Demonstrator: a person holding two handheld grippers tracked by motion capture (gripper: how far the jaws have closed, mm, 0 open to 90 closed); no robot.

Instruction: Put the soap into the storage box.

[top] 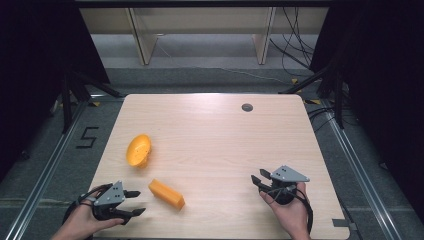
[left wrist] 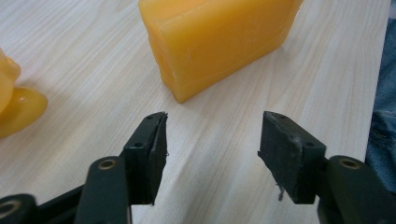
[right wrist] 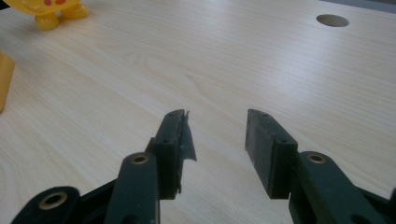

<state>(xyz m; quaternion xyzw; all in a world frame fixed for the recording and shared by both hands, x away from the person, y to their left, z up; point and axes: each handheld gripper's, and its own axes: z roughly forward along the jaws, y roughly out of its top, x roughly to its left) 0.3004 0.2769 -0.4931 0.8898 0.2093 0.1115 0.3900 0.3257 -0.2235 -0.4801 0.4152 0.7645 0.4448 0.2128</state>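
An orange rectangular block point(top: 167, 194) lies on the light wooden table point(top: 215, 135), near the front left. An orange-yellow rounded toy point(top: 138, 149) with small feet rests behind it. My left gripper point(top: 138, 202) is open just left of the block; in the left gripper view the block point(left wrist: 215, 42) sits a short way beyond the black fingertips point(left wrist: 152, 140), untouched. My right gripper point(top: 257, 181) is open at the front right, pointing left over bare wood. In the right gripper view the toy point(right wrist: 46, 9) shows at the far top left and the block's edge point(right wrist: 5, 84) at the left.
A round cable hole point(top: 247, 107) sits in the table's far right part, also seen as a hole point(right wrist: 332, 20) in the right gripper view. Black stands and cables flank the table on the floor. A "5" mark point(top: 87, 137) lies on the floor at left.
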